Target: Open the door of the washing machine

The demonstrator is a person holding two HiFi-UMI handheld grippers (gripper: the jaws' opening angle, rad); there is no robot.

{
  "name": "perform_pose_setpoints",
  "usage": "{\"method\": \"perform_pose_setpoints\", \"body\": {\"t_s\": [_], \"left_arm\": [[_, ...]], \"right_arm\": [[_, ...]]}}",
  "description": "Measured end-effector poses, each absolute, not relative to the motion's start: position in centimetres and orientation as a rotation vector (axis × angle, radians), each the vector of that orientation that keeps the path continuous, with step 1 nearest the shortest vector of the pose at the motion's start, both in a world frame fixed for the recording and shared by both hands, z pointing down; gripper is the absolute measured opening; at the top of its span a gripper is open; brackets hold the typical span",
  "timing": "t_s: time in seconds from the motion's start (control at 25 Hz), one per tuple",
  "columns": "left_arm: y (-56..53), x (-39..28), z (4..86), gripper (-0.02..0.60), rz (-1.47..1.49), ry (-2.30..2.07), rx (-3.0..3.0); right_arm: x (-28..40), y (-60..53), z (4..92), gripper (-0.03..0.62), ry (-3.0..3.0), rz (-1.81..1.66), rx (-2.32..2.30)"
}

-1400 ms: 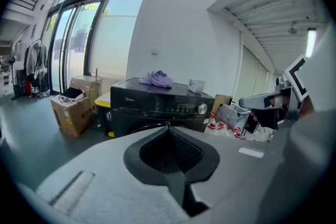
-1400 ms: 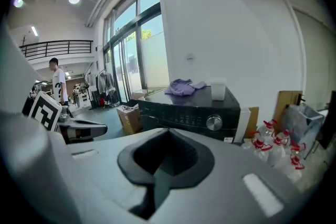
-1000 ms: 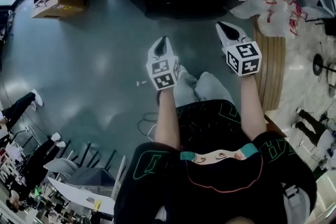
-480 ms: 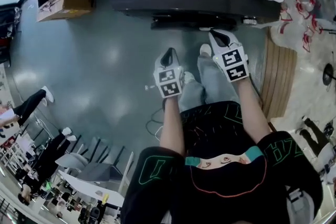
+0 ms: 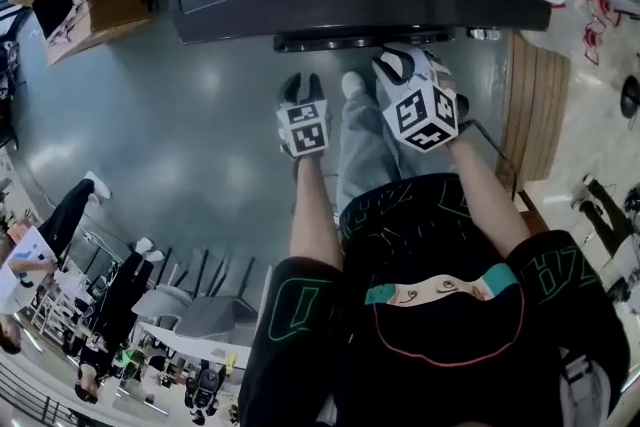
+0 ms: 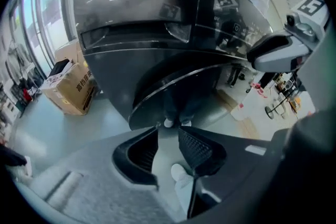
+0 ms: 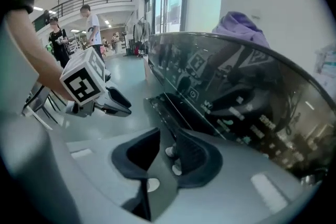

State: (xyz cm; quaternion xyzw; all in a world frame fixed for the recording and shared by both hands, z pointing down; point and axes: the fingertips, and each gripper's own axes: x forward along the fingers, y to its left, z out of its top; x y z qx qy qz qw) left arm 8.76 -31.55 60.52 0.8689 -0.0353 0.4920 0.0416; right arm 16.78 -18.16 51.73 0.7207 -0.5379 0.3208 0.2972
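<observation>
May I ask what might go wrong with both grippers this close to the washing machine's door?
The left gripper and right gripper, jaws opening and empty, hang close and might collide. The glossy round black washing machine door may let jaws slip. The person's white shoe stands near; the door might swing into it.

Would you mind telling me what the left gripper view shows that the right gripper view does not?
Only the left gripper view shows the round door of the washing machine and a cardboard box on the floor beside it. Only the right gripper view shows a purple cloth on the machine's top and two people standing in the background. Both show the washing machine, and the left gripper and right gripper each look past opening jaws with nothing between them.
</observation>
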Motion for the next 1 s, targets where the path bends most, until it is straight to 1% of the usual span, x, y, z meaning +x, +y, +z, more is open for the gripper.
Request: {"method": "perform_pose_setpoints", "body": {"t_s": [0.08,0.16,0.24,0.36,0.6,0.88,0.96,1.0], "left_arm": [[-32.2,8.8,61.4,0.167,1.577,-0.036,2.673],[-33.2,8.6,61.8,0.200,1.634,0.030,2.687],[-34.2,8.7,62.2,0.226,1.682,0.109,2.718],[-35.1,9.0,63.1,0.241,1.760,0.254,2.769],[-36.3,10.0,65.6,0.262,1.862,0.510,2.841],[-37.1,12.5,66.0,0.257,1.815,0.688,2.949],[-37.0,12.8,66.2,0.166,1.840,0.751,2.948],[-37.1,12.8,66.3,0.145,1.856,0.767,2.944]], "right_arm": [[16.7,-18.5,51.9,0.106,-1.408,0.813,1.879],[16.5,-19.0,52.2,0.143,-1.394,0.776,1.819],[16.4,-19.7,52.6,0.146,-1.387,0.739,1.741],[16.3,-20.6,53.3,0.160,-1.373,0.698,1.646],[16.0,-21.2,54.1,0.161,-1.277,0.629,1.609],[16.9,-21.1,54.8,0.161,-1.191,0.609,1.587],[17.1,-21.3,55.0,0.161,-1.198,0.625,1.578],[17.1,-21.3,55.1,0.159,-1.210,0.634,1.571]]}}
